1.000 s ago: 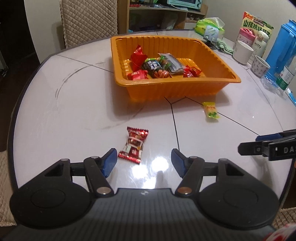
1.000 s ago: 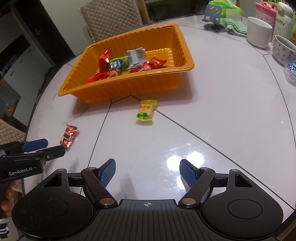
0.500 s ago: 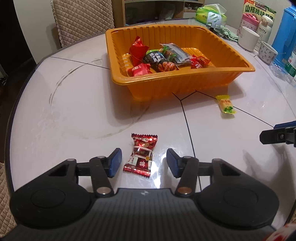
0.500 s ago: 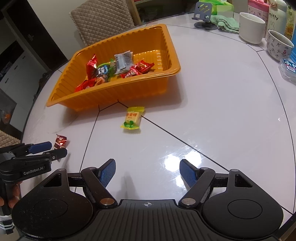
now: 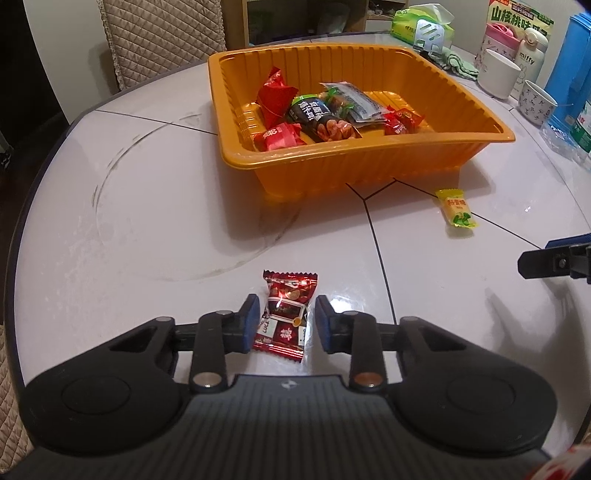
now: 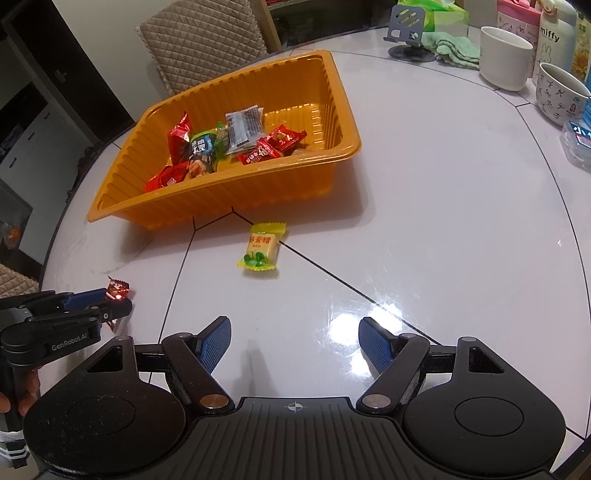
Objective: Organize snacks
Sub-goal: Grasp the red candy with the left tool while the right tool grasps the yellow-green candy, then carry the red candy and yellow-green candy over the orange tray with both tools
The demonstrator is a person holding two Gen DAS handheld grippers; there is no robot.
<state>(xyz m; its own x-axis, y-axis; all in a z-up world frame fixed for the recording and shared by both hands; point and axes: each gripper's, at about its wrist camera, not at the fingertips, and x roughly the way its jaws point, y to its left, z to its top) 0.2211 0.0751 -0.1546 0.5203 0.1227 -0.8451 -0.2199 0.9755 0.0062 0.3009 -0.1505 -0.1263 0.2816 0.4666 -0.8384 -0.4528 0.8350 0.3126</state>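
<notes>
An orange tray (image 5: 369, 162) (image 6: 240, 199) on the white table holds several wrapped snacks. A dark red candy packet (image 5: 286, 310) (image 6: 117, 290) lies flat on the table between the fingers of my left gripper (image 5: 284, 317). The jaws stand a little wider than the packet, with small gaps on both sides. A yellow candy packet (image 5: 457, 207) (image 6: 261, 246) lies on the table in front of the tray. My right gripper (image 6: 295, 341) is open and empty, low over the table, short of the yellow packet. Its tips show at the right edge of the left wrist view (image 5: 554, 258).
White cups (image 6: 506, 57), a patterned mug (image 6: 559, 94), a blue jug (image 5: 570, 85), bottles, a green cloth (image 6: 450, 48) and a phone stand (image 6: 406, 35) crowd the table's far right. A quilted chair (image 6: 207, 40) stands behind the tray.
My left gripper has moved forward so the red packet now lies between its fingers, and the jaws have narrowed around it. My right gripper has shifted slightly toward the yellow packet, staying open.
</notes>
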